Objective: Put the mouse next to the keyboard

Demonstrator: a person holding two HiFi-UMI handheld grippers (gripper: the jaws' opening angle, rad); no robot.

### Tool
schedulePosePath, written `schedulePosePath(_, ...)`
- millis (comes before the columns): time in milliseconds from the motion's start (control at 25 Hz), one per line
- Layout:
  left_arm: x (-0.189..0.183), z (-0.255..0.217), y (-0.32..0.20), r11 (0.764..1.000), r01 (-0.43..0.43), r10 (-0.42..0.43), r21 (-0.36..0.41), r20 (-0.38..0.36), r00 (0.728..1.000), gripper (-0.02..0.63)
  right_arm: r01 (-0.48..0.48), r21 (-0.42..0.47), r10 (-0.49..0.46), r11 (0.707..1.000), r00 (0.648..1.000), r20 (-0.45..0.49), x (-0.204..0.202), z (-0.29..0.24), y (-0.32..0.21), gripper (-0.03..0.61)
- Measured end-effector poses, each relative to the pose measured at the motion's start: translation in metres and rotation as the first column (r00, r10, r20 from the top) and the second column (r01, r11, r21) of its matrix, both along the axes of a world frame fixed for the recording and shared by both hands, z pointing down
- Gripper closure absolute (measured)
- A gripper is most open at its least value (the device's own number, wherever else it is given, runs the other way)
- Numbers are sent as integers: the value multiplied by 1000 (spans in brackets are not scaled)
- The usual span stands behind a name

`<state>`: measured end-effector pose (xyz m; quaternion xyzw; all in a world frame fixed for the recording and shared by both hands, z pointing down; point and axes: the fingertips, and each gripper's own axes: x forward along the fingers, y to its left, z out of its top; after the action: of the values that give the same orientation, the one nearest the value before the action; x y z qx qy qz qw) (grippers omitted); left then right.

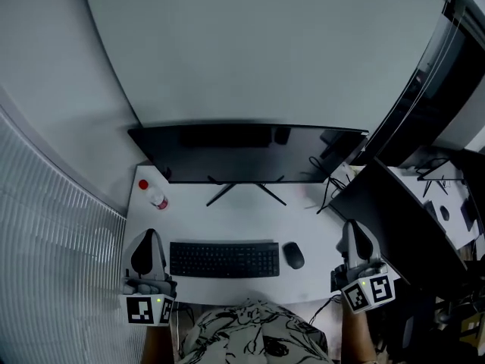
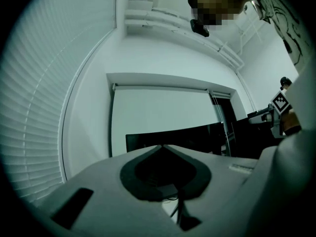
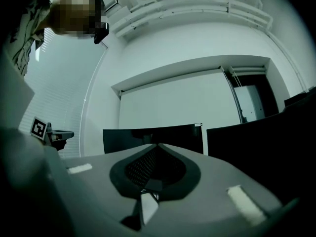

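A dark mouse lies on the white desk, just right of the black keyboard. My left gripper hovers at the desk's front left corner, left of the keyboard, with its jaws closed tip to tip and nothing between them. At the front right, my right gripper hangs right of the mouse and apart from it, also shut and empty. Both grippers point level toward the monitor; in the left gripper view and the right gripper view the jaw tips meet. Neither gripper view shows the mouse or keyboard.
A wide dark monitor stands on a splayed foot at the back of the desk. A small bottle with a red cap sits at the back left. A second dark screen and cables crowd the right side. Blinds cover the left wall.
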<state>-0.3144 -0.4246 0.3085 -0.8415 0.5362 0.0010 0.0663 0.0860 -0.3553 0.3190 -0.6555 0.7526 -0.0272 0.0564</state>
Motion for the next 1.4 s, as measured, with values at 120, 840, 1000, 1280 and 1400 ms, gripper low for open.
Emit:
schedulePosePath(120,-10,2,-1,1000,30,-30,-1,4,1000,615,-28,9,28,1000,1000,-9,8,-1,1,574)
schedulePosePath(840,-5,9,-3,999,39,-39,-6,-11,999,614,-59,-13,59,998,998,-8,18,12,1,574)
schedulePosePath(1000,-2,4,-1,999,32,-32,0,-8,999,615,-76,-11,76,997,997,-22,20,9,6,574)
schedulePosePath(1280,3,0,3,1000,19,-19,10,-10,1000,615,-61,-6,61,998,998,-31,13,8,7,574)
schedulePosePath(1400,2,-3,4,1000,19,-19,13,-16,1000,615,-64,-5,63,998,998,-31,13,7,7,574)
